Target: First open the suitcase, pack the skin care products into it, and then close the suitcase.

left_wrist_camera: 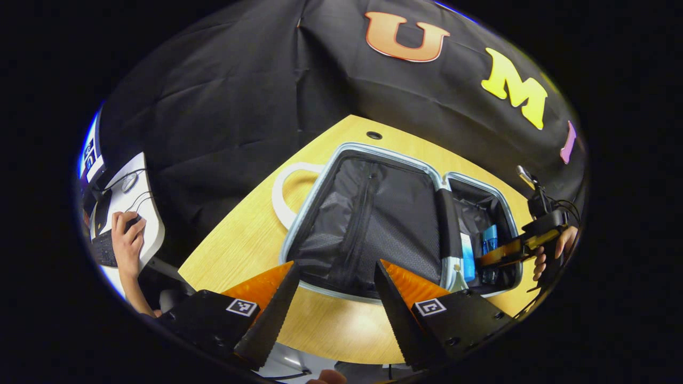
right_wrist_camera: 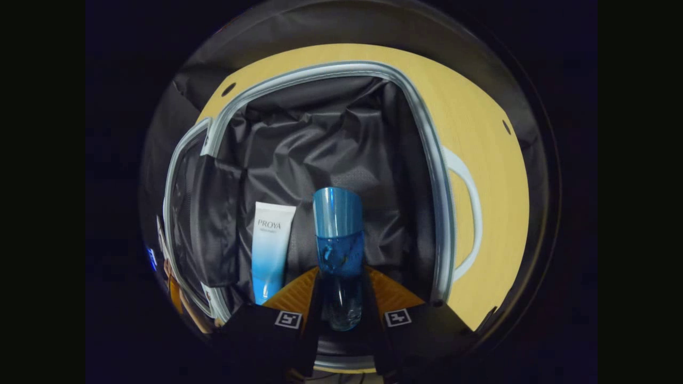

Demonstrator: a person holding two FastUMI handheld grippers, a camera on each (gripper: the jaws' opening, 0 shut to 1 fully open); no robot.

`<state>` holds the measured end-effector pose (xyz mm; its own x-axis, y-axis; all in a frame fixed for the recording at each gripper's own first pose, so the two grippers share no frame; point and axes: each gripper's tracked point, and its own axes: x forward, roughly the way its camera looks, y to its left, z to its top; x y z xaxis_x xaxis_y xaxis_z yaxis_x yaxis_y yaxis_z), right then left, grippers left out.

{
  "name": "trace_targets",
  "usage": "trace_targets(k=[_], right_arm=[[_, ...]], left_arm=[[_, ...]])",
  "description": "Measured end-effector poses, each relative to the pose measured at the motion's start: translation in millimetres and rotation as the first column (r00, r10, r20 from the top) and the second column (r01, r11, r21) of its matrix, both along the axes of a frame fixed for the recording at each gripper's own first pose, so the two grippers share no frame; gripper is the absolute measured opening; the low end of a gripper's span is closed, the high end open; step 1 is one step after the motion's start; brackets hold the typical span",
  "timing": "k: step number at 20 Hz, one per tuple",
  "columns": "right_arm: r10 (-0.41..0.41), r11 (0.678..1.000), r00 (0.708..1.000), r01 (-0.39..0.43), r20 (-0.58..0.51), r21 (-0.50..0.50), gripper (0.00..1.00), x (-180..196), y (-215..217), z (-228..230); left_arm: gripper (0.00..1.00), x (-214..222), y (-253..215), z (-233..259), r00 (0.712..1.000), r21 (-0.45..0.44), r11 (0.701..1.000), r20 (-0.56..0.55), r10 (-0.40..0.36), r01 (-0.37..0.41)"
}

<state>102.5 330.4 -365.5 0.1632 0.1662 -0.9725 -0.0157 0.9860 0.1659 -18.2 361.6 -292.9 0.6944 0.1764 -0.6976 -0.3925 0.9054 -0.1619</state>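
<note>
The wooden table [left_wrist_camera: 240, 240] is seen carrying the suitcase [left_wrist_camera: 368, 224], which is laid wide open on it – both halves flat, dark lining up, pale trim running round each rim. In the left gripper view the nearer half is shown with a zipped mesh panel across it, and a white handle [left_wrist_camera: 283, 194] is seen curving off the case's far-left side onto the tabletop. In the right gripper view the same case [right_wrist_camera: 427, 160] is looked into from over its other half, crumpled lining spread across the floor of the compartment.

Inside that compartment a white-and-blue tube [right_wrist_camera: 271, 250] is laid flat against the lining, just beside the hinge fold. Next to it the blue bottle [right_wrist_camera: 339, 250] is held between the fingers of the right gripper [right_wrist_camera: 339, 298] – both fingers are pressed against the bottle's clear lower body, its blue cap pointing away over the lining. Whether the bottle is touching the lining cannot be told.

In the left gripper view that gripper [left_wrist_camera: 507, 250] is seen at the far half, gripped by a hand [left_wrist_camera: 555, 250], with the tube [left_wrist_camera: 468, 258] and bottle [left_wrist_camera: 489, 242] beside it.

The left gripper [left_wrist_camera: 333, 314] is hung above the near table edge with its fingers spread apart, nothing between them.

At the far left a second person's hand [left_wrist_camera: 128, 234] is rested on a keyboard [left_wrist_camera: 104, 248].
</note>
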Motion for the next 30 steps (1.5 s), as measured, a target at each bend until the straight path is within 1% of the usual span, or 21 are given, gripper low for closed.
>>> trace_targets(k=[4,6,8,9,11,12,13,14,16,17,18,19,21,22,23,25,26,27,28,29,30], right_arm=[[-0.004,1.000,1.000,0.003,0.012,0.025,0.46,-2,1,10],[-0.009,0.997,0.999,0.006,0.033,0.071,0.57,-4,7,23],[0.009,0.991,0.998,-0.017,0.058,0.132,0.67,-9,14,43],[0.019,0.988,0.997,-0.031,0.079,0.151,0.75,-10,17,53],[0.039,0.986,0.991,-0.059,0.130,0.158,0.76,-12,14,71],[0.048,0.985,0.987,-0.073,0.153,0.158,0.77,-13,11,80],[0.056,0.983,0.984,-0.085,0.171,0.164,0.74,-17,8,89],[0.063,0.981,0.981,-0.094,0.181,0.170,0.78,-22,4,97],[0.065,0.977,0.979,-0.101,0.193,0.187,0.78,-33,-3,110],[0.062,0.976,0.979,-0.100,0.195,0.191,0.74,-41,-9,115],[0.059,0.975,0.978,-0.099,0.198,0.197,0.78,-47,-16,121],[0.055,0.974,0.978,-0.097,0.201,0.205,0.78,-54,-21,126],[0.049,0.972,0.979,-0.092,0.198,0.215,0.78,-71,-30,131],[0.044,0.972,0.980,-0.087,0.196,0.218,0.78,-78,-35,133],[0.037,0.973,0.980,-0.080,0.196,0.216,0.78,-83,-41,135],[0.024,0.976,0.981,-0.064,0.194,0.206,0.78,-92,-51,138],[0.019,0.976,0.981,-0.059,0.192,0.207,0.78,-96,-54,140],[0.014,0.977,0.982,-0.053,0.188,0.207,0.78,-100,-57,141],[0.011,0.978,0.983,-0.050,0.185,0.204,0.78,-104,-60,142],[0.011,0.979,0.983,-0.048,0.185,0.197,0.78,-107,-63,143],[0.011,0.981,0.982,-0.047,0.187,0.189,0.73,-110,-67,142]], left_arm=[[0.92,5,15,-6,0.998,-0.042,0.998,-0.032,0.046,-0.048],[0.92,12,24,-6,0.997,-0.058,0.996,-0.040,0.067,-0.069],[0.91,19,40,-6,0.995,-0.049,0.995,-0.059,0.080,-0.083],[0.92,21,48,-7,0.993,-0.043,0.995,-0.079,0.087,-0.091],[0.91,25,64,-12,0.988,-0.061,0.992,-0.116,0.101,-0.109],[0.92,30,68,-14,0.988,-0.089,0.990,-0.118,0.097,-0.108],[0.91,38,70,-14,0.991,-0.134,0.986,-0.104,0.083,-0.097],[0.92,45,71,-13,0.994,-0.184,0.979,-0.077,0.074,-0.088],[0.92,63,77,-10,0.997,-0.284,0.955,-0.008,0.081,-0.080],[0.92,67,85,-9,0.995,-0.322,0.942,0.011,0.100,-0.091],[0.92,72,92,-9,0.992,-0.357,0.929,0.034,0.121,-0.100],[0.91,76,103,-12,0.987,-0.386,0.915,0.051,0.153,-0.122],[0.89,82,116,-20,0.973,-0.457,0.874,0.064,0.220,-0.168],[1.00,85,118,-27,0.969,-0.490,0.853,0.061,0.240,-0.180],[0.89,87,122,-35,0.968,-0.518,0.836,0.057,0.243,-0.179],[0.89,94,124,-49,0.966,-0.568,0.803,0.055,0.253,-0.178],[0.87,98,120,-53,0.963,-0.605,0.777,0.058,0.262,-0.175],[0.83,105,125,-50,0.955,-0.630,0.756,0.077,0.288,-0.177],[0.71,108,124,-52,0.950,-0.658,0.732,0.082,0.302,-0.176],[0.65,108,125,-53,0.949,-0.668,0.723,0.080,0.306,-0.177],[0.59,110,126,-56,0.948,-0.674,0.717,0.080,0.308,-0.176]])
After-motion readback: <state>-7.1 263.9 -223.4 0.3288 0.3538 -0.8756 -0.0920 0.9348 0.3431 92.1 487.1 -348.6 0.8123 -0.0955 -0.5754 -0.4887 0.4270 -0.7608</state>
